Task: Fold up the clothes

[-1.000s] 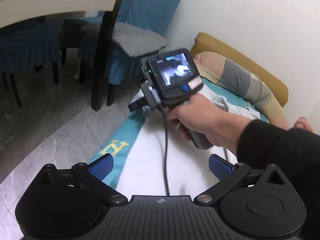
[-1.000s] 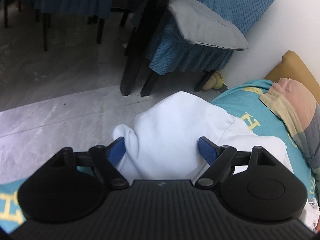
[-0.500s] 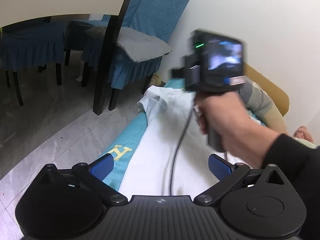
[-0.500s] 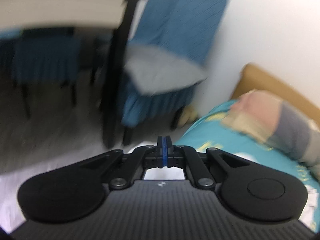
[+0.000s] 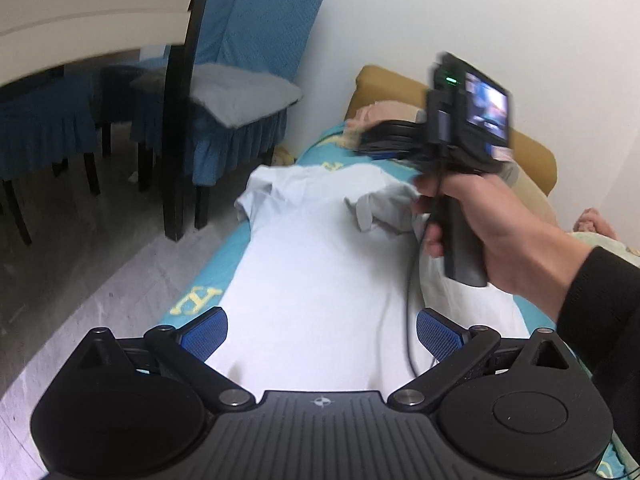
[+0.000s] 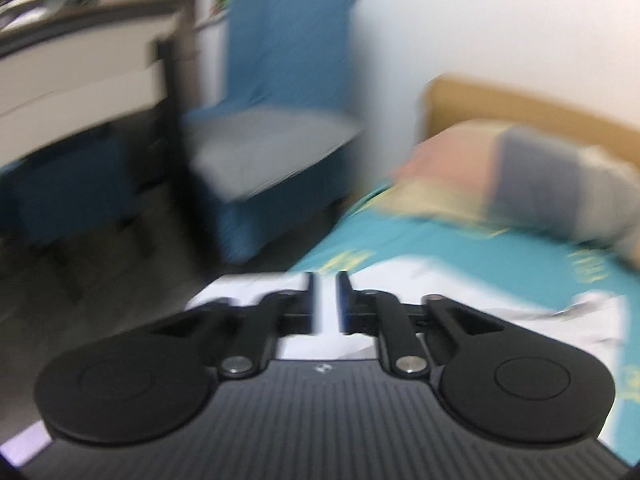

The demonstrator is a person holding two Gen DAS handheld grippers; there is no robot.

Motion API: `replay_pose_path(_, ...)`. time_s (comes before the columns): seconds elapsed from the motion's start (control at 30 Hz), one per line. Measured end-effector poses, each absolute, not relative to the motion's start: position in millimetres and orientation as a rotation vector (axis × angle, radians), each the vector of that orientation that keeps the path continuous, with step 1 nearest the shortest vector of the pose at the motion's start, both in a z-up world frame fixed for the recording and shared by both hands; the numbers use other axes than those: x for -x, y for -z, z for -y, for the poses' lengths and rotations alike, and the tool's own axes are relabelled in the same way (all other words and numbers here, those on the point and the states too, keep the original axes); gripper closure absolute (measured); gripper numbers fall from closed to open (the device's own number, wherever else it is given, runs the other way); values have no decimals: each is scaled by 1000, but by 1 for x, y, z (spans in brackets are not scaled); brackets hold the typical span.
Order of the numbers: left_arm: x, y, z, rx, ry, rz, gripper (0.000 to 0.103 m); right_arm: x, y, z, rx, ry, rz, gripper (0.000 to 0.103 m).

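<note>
left wrist view: white garment (image 5: pixel 320 264) lies lengthwise on the bed (image 5: pixel 200 292), over the teal sheet, running from just under the left gripper (image 5: pixel 320 332) toward the pillow (image 5: pixel 384 114) at the far end. body of the garment is flat and smooth. far end is untidy: one sleeve bunched near the bed edge, another rumpled flap nearer the wall side. no lengthwise or crosswise fold shows on the body. judgement: early in the fold; cloth is spread, sleeves and body still to be folded. left jaws stand wide, blue pads apart, nothing between them, hovering above the near hem. the right hand (image 5: pixel 492 232) holds the right gripper (image 5: pixel 384 140) up over the far part of the garment, blurred; its jaws cannot be read from here. cable hangs from it across the cloth. blue-covered chair (image 5: pixel 240 92) with grey cushion stands on the floor beside the bed.

right wrist view: heavy motion blur. right gripper (image 6: pixel 325 300) jaws are narrow, a slim gap between the pads, white showing through the gap. whether cloth is pinched or only seen behind, i cannot tell. garment (image 6: pixel 460 300) shows white below and to the right of the jaws, on the teal bed (image 6: pixel 400 236). pillow (image 6: pixel 520 184) and chair (image 6: pixel 272 140) ahead.

difference between views: left view gives the whole lay of the garment, the rumpled sleeves and the right hand's position above them. right view alone gives the near-closed set of the right jaws, but little of the cloth's shape.
</note>
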State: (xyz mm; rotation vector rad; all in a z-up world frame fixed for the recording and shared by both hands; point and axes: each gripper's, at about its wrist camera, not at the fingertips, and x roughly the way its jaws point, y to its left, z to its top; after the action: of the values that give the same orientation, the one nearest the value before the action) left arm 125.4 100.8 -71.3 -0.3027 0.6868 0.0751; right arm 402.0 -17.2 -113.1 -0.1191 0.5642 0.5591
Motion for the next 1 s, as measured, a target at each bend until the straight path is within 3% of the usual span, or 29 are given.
replay_pose_path(0.03,-127,73,-102,312,-78,-695,1,-402,119,5,140,-601,-588,33)
replay_pose_path(0.07,-129,74,-104,319,-85,-702,1,-401,126,-7,162,-643,-612,19)
replay_pose_path(0.37,-136,88,-129,392,-157,-728,1,-394,193,-136,572,-727,-641,23)
replay_pose_path(0.4,-138,90,-132,401,-161,-733,1,-393,200,-144,610,-706,-636,27)
replay_pose_path(0.43,-139,92,-135,410,-165,-738,1,-392,207,-152,649,-685,-630,64)
replay_pose_path(0.47,-141,93,-138,419,-169,-741,2,-393,207,-149,619,-671,-616,95)
replay_pose_path(0.67,-131,85,-138,449,-146,-677,2,-370,172,-107,438,-585,-397,96)
replay_pose_path(0.87,-115,70,-109,387,-31,-576,2,-334,114,-6,164,-319,-129,96)
replay_pose_path(1.0,-114,73,-77,332,46,-594,2,-329,125,70,-33,-140,-145,96)
